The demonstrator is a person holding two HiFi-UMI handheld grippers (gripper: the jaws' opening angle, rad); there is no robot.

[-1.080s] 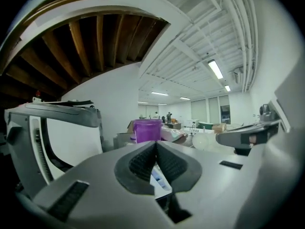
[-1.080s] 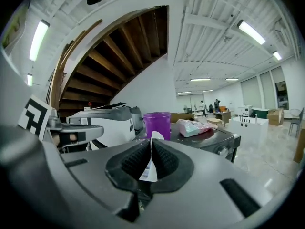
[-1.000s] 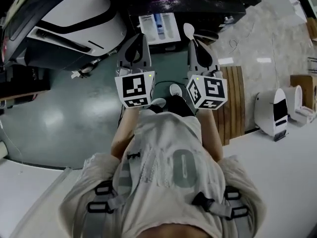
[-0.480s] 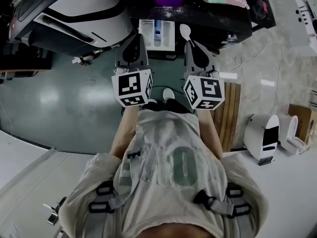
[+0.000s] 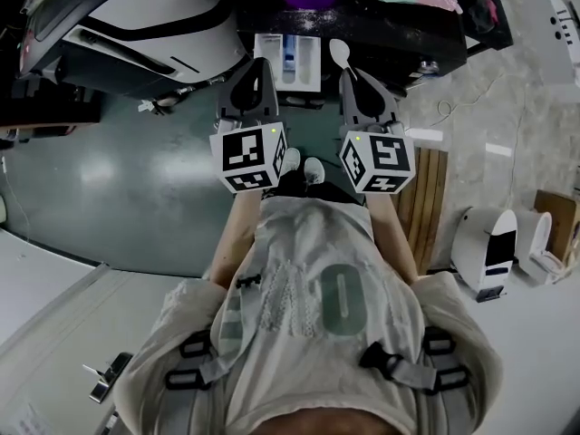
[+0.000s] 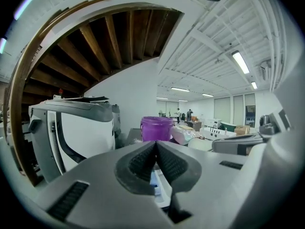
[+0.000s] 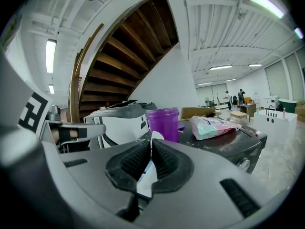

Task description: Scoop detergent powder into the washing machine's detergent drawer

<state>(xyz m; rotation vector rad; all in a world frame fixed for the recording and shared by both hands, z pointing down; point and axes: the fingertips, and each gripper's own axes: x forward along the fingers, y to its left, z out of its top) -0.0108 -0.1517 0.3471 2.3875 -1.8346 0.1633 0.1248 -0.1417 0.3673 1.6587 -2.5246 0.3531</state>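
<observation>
Spoon (image 7: 145, 178) handle is what my right gripper (image 7: 150, 149) is clamped on. The pads pinch it flat so the bowl stands out past the tips, where I can steer it. In the head view the white bowl of the spoon (image 5: 339, 54) shows just beyond the right gripper (image 5: 349, 75). I cannot tell whether it carries any powder.

My left gripper (image 6: 156, 147) sits alongside, to the left of the right one, with its jaws pressed together and nothing between them. I judge it is simply parked clear of the spoon's path.

Just ahead of both grippers, closer to the left gripper (image 5: 256, 63), is the drawer (image 5: 267, 62). It is pulled out of the washing machine (image 5: 390, 25) with its compartments facing up, so a spoon can tip straight in from above.

Farther ahead of the right gripper, on the dark machine top, stands a purple tub (image 7: 163, 123) with a soft packet (image 7: 212, 126) lying to its right. The tub is probably my powder source, set just behind the drawer to keep the carry short.

My read is that the spoon is near the drawer but not yet over a compartment.
</observation>
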